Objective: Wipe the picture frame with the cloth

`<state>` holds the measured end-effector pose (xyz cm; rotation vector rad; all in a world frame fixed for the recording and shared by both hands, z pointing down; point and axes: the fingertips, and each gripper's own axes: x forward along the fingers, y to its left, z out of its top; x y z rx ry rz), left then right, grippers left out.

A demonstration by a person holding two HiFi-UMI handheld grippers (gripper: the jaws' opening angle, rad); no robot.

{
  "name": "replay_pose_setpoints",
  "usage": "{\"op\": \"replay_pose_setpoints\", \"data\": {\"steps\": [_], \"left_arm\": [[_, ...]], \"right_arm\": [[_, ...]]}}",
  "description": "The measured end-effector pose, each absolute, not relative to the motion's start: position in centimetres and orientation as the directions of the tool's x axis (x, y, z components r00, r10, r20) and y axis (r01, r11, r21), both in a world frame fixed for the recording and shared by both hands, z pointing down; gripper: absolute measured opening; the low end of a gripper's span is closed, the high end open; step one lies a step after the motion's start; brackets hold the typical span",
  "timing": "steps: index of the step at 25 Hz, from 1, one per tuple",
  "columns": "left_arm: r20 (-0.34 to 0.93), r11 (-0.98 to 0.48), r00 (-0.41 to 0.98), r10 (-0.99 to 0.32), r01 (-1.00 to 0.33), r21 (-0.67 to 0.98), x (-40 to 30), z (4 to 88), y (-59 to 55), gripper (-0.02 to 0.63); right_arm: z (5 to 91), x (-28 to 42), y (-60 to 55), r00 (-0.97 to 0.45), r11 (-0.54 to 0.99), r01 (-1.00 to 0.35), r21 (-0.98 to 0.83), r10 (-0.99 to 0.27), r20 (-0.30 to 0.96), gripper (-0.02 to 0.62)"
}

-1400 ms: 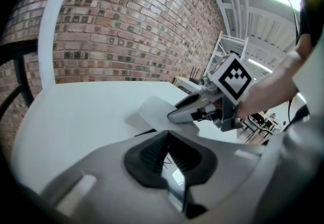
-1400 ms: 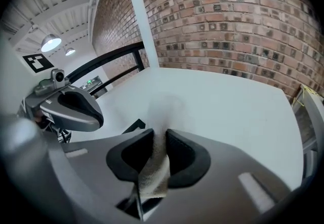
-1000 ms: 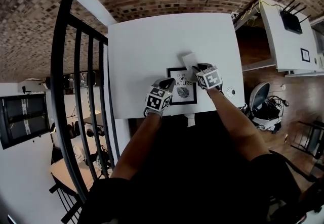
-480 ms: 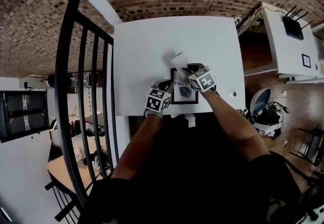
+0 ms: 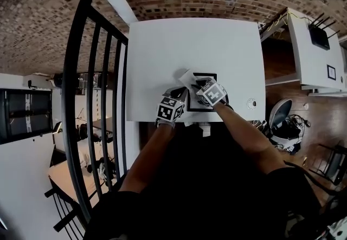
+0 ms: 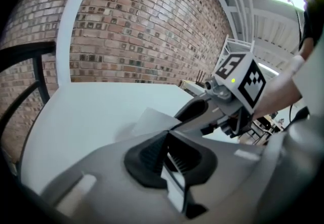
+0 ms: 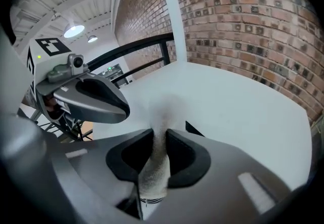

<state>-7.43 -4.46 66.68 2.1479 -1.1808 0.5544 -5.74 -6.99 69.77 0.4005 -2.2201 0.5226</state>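
Note:
A black picture frame (image 5: 208,76) lies near the front edge of the white table (image 5: 195,44). My left gripper (image 5: 180,93) is at the frame's left side, and in the left gripper view (image 6: 167,160) its jaws are shut on a thin white-and-black edge of the frame. My right gripper (image 5: 194,85) is shut on the pale cloth (image 5: 187,77). It holds the cloth over the frame's upper left corner. In the right gripper view the cloth (image 7: 156,157) runs up between the jaws, and a black corner of the frame (image 7: 195,128) shows beyond them. Both arms hide most of the picture.
A black metal railing (image 5: 92,98) runs along the table's left side. A small round object (image 5: 251,104) sits near the table's front right corner. A white cabinet (image 5: 312,49) with a router stands to the right. A brick wall (image 6: 136,31) lies behind the table.
My right gripper has swept the cloth leftwards across the frame, from its upper right to its upper left corner. The left gripper has stayed on the frame's left edge.

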Motion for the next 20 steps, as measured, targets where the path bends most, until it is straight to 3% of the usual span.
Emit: {"op": "replay_pose_setpoints", "data": {"steps": [20], "left_arm": [[0.627,-0.493,0.584,-0.516,-0.801,0.340,-3.7,68.2,-5.8,0.000]], "right_arm": [[71.3,4.2,-9.4,-0.522,0.765,-0.613,-0.198,-0.204,0.828,0.078]]}}
